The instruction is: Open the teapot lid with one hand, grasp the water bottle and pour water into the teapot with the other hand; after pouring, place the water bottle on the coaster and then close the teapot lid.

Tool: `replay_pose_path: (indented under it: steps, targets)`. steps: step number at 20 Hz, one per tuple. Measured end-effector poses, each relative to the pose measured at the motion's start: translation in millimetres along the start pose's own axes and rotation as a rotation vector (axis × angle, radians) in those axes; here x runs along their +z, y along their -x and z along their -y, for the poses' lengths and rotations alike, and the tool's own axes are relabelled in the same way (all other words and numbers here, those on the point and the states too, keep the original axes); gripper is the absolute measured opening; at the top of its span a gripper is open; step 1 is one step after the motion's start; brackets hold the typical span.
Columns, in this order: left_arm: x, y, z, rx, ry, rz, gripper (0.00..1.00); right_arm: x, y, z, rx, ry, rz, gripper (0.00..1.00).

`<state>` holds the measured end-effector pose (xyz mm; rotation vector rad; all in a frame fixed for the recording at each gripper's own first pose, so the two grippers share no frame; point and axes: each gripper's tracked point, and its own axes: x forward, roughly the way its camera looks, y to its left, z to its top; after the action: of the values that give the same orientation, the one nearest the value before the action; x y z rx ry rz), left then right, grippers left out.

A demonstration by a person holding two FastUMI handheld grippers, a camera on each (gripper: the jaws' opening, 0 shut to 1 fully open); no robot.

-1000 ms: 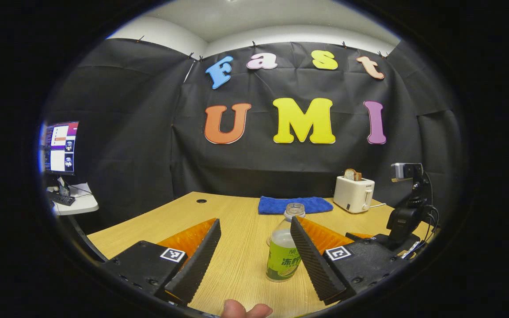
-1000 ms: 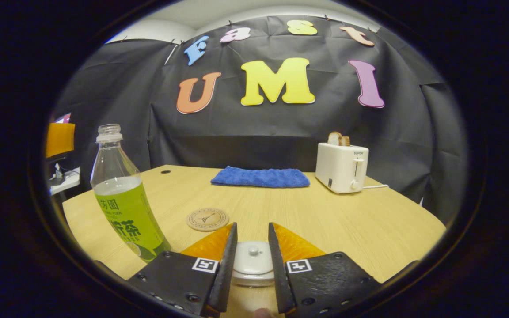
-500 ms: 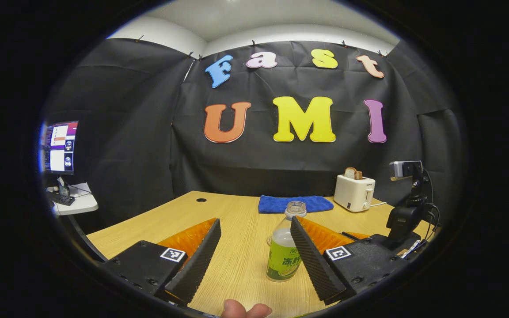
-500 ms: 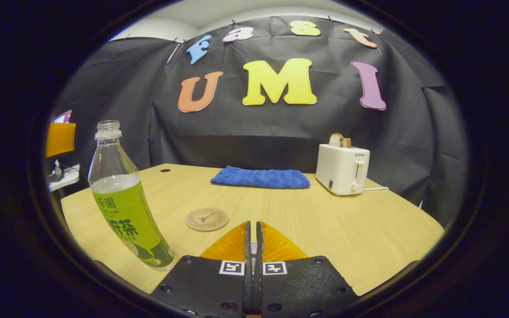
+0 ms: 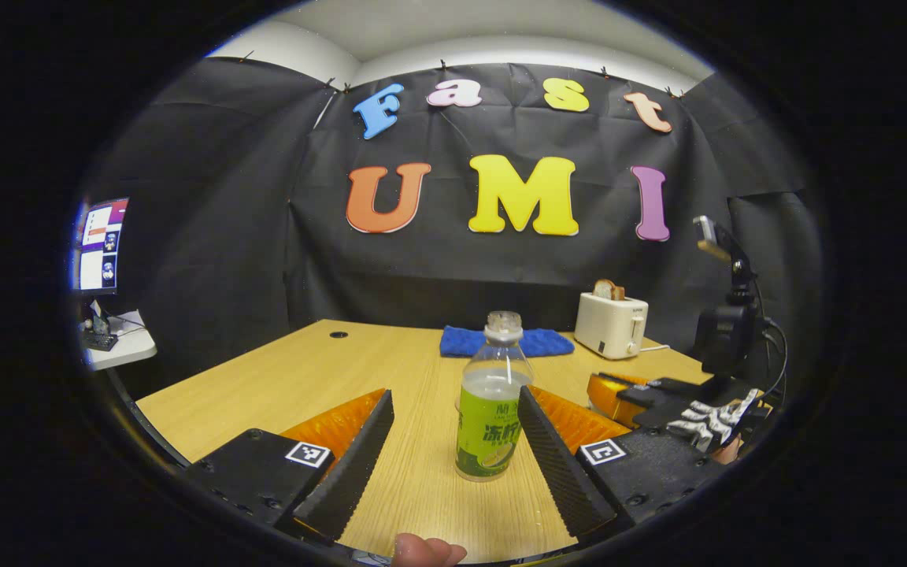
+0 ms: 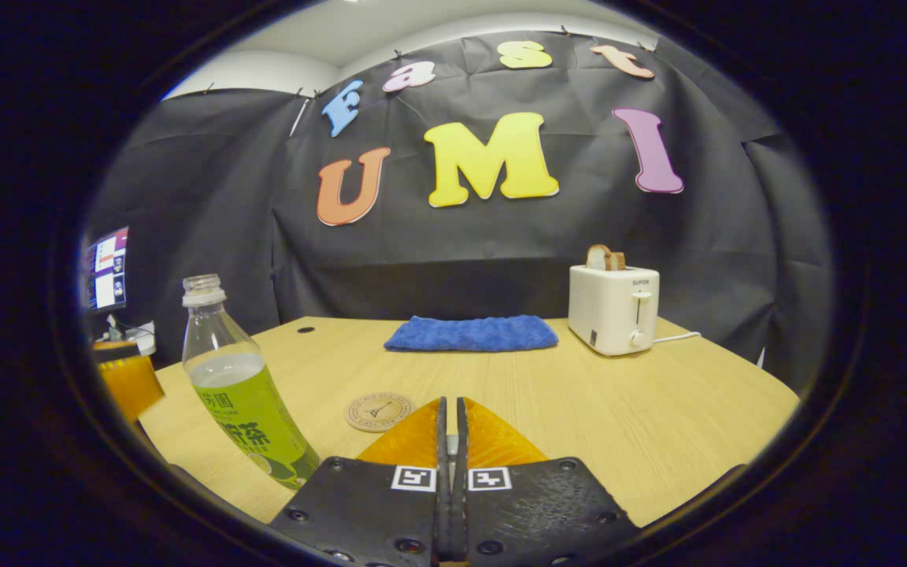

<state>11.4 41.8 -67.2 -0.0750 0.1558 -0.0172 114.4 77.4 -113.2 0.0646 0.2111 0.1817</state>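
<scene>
The water bottle (image 5: 490, 409) stands upright on the desk (image 5: 304, 378), uncapped, its neck bare and its lower body wrapped in a green label, liquid filling about the lower two thirds; in the left gripper view it sits between the widely spread fingers of the left tool (image 5: 453, 457), nearer the right-hand finger, neither finger touching it; that tool holds nothing. Thin clear plastic of this kind looks likely to dent under a hard squeeze, and with no cap a squeeze or a jolt could send liquid out of the mouth; the labelled belly looks the best place to take hold, below the liquid line where the wall is backed by its contents, and the weight there seems moderate. The round coaster (image 6: 379, 411) lies flat on the desk just right of the bottle, apart from it; the blue towel (image 6: 472, 333) and a white toaster (image 6: 612, 309) lie well behind the bottle. The right tool (image 6: 447, 441) has its fingers pressed almost together, a thin pale sliver between them; probably the teapot lid's knob, though I cannot tell.
</scene>
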Motion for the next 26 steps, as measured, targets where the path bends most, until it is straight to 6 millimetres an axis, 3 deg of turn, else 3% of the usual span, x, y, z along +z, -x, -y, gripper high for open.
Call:
replay_pose_path:
  steps: [4, 11, 21, 26]
  targets:
    - [-17.5, -6.8, 15.0, -0.031, 0.016, -0.037, 0.99, 10.7, 10.2, 3.4, 0.001, 0.013, 0.019, 0.0]
    - [-41.2, -33.8, 20.8, -0.035, 0.047, -0.084, 1.0, 22.9, 26.0, 21.3, -0.017, 0.017, 0.042, 0.0]
    - [-54.3, -51.1, 23.2, -0.032, 0.013, -0.117, 0.99, 25.4, 35.9, 28.3, -0.021, 0.046, 0.041, 0.0]
    - [-55.3, -55.8, 25.3, -0.044, 0.026, -0.126, 0.92, 28.4, 40.3, 35.2, -0.028, 0.048, 0.045, 0.0]
